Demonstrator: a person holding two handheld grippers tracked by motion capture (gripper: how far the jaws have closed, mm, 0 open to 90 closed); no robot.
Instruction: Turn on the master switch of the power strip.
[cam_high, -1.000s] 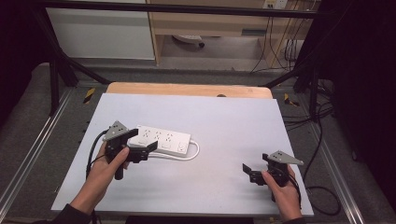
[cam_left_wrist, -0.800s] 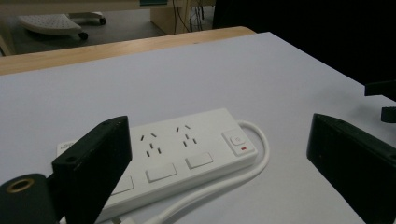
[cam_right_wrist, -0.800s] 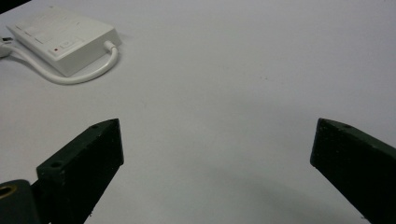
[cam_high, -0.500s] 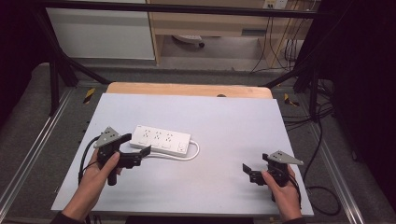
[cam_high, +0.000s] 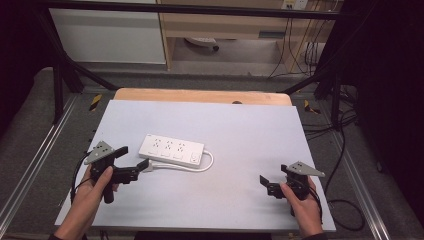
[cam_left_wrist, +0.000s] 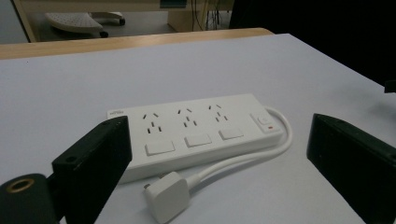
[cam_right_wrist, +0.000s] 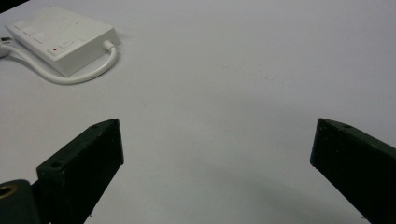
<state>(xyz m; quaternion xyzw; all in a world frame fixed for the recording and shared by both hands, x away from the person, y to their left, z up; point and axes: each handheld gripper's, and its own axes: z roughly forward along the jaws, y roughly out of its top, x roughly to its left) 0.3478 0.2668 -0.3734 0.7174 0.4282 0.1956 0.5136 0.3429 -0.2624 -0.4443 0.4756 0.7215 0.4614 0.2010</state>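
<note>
While my left claw (cam_left_wrist: 212, 154) hangs low over the surface (cam_high: 240, 130) with its jaws wide apart, I see the white plug (cam_left_wrist: 166, 198) lying flat just ahead of it, roughly between the two jaw tips and clear of both. From the plug a white cord (cam_left_wrist: 254, 156) curves off to the right and loops back into the end of the power strip (cam_left_wrist: 191, 128), which lies flat just beyond the plug, its three sockets and switches facing up. From the high view, the left claw (cam_high: 131, 170) sits at the near left of the surface, its tip right beside the plug (cam_high: 145, 165), and the power strip (cam_high: 171, 150) lies just past it toward the middle. My right claw (cam_high: 265, 184) rests at the near right, well apart from the strip, jaws spread and holding nothing. Looking along it, I see bare surface between the jaws and the power strip (cam_right_wrist: 60, 39) far off at the upper left.
</note>
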